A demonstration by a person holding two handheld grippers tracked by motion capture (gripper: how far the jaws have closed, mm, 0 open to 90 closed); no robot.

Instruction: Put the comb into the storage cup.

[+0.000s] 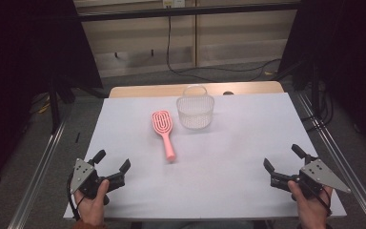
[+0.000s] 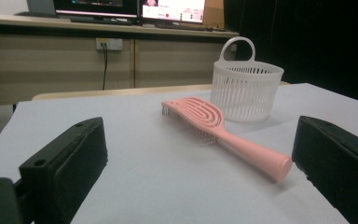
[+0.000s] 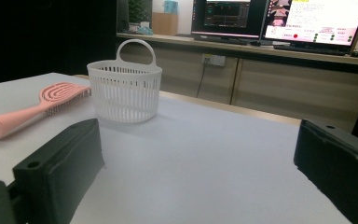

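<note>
On the white table (image 1: 219, 181), a pink hairbrush (image 1: 164, 131) is lying flat near the middle, its handle pointing toward the person, and a white basket (image 1: 195, 112) is standing upright just beside the brush head, on its far right. The left gripper (image 1: 110, 162) is resting at the near left corner with its jaws standing wide and holding nothing; the right gripper (image 1: 283, 160) is sitting at the near right corner, jaws likewise wide and empty. Both are well apart from the brush. The bristles are facing down and are mostly hidden. The person's hands are being cut off by the bottom edge in the high view. Both gripper views are cropping their own jaws at the frame edges.
</note>
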